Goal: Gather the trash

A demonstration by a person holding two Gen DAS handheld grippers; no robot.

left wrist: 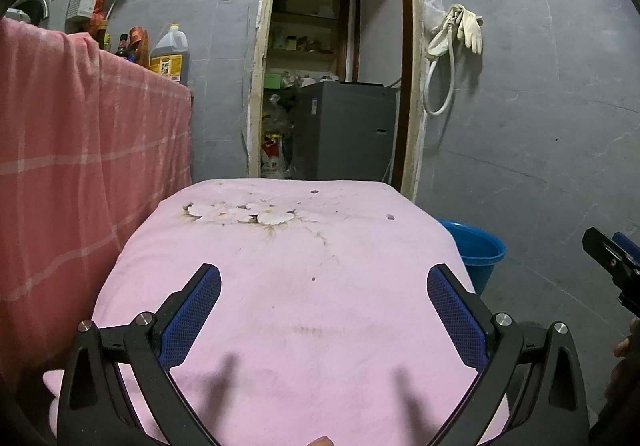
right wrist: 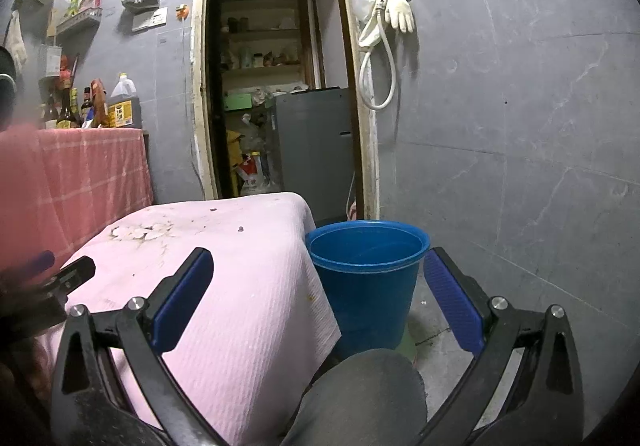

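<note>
A small table covered by a pink flowered cloth (left wrist: 304,286) (right wrist: 248,286) fills the foreground. My left gripper (left wrist: 324,278) hovers open above the cloth with nothing between its blue-padded fingers. My right gripper (right wrist: 318,262) is open too, empty, straddling the cloth's right edge and a blue bucket (right wrist: 366,274) on the floor; that bucket (left wrist: 478,250) peeks out right of the table in the left wrist view. A few tiny dark scraps (left wrist: 390,217) (right wrist: 241,229) lie on the cloth's far part. I cannot see anything inside the bucket.
A counter draped in a red checked cloth (left wrist: 80,150) stands at left with bottles and an oil jug (left wrist: 170,54). An open doorway (left wrist: 332,58) leads to a grey appliance (right wrist: 316,150) and shelves. A person's knee (right wrist: 360,394) sits below the right gripper. Gloves (right wrist: 396,12) and a hose hang on the grey wall.
</note>
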